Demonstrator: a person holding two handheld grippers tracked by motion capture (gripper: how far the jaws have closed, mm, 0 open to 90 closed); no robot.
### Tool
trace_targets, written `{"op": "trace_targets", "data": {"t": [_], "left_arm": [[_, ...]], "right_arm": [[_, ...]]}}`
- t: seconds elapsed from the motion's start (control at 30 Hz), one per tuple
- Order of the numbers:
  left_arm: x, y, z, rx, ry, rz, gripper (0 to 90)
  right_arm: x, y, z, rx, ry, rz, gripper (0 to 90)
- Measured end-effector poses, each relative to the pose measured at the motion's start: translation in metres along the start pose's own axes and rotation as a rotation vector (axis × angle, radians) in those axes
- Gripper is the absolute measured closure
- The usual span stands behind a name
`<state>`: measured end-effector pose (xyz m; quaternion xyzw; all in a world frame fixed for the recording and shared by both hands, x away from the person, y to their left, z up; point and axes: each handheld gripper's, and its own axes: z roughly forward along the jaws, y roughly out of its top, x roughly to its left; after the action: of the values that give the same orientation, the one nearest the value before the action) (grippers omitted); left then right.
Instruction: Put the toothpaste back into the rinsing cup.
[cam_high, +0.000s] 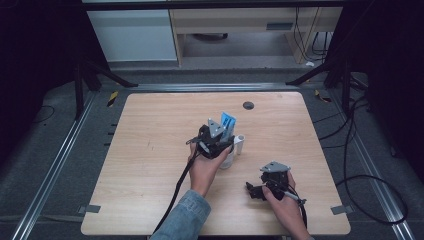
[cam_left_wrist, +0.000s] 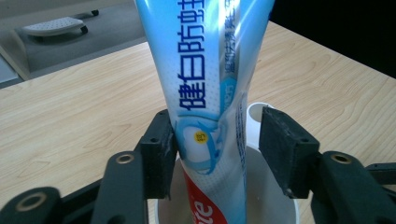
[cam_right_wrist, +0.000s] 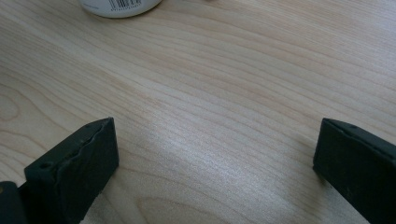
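A: Toothpaste tube (cam_left_wrist: 212, 84) is where your work sits: it stands upright in the white cup (cam_left_wrist: 280, 205), near the middle of the table (cam_high: 150, 150), printed end up.

B: Why is my left gripper (cam_left_wrist: 217, 149) placed around it like that?

A: You've got the jaws straddling the tube just above the cup's rim. One pad (cam_left_wrist: 159, 154) rests against the tube's side, while the other stands clear with a gap, so they're partly parted and not pressing. I'd judge the cup is bearing the tube now.

B: And what's in the cup?

A: Only the tube's lower end, as far as you can see. A smaller white piece (cam_left_wrist: 254, 123) sits just behind the rim; I can't tell what it is.

B: My right gripper (cam_high: 272, 182)?

A: Near the table's front edge, well apart from the cup, its jaws spread wide over bare wood with nothing between them. You're holding it in reserve, I'd guess.
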<state>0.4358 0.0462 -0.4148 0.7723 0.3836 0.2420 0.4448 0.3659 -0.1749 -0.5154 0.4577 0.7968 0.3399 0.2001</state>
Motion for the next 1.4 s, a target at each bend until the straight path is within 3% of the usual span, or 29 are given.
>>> {"op": "trace_targets", "data": {"t": [0.27,0.5,1.4], "left_arm": [[0.0009,-0.0022,0.0009,0.022,-0.007,0.004,37.1],[0.0005,-0.0018,0.0011,0.027,0.006,-0.006,20.7],[-0.0065,-0.0010,-0.0037,0.053,-0.016,0.022,7.9]], "right_arm": [[0.0000,0.0000,0.0000,0.000,0.000,0.000,0.4],[0.0000,0.0000,0.0000,0.000,0.000,0.000,0.3],[0.0000,0.0000,0.0000,0.000,0.000,0.000,0.4]]}}
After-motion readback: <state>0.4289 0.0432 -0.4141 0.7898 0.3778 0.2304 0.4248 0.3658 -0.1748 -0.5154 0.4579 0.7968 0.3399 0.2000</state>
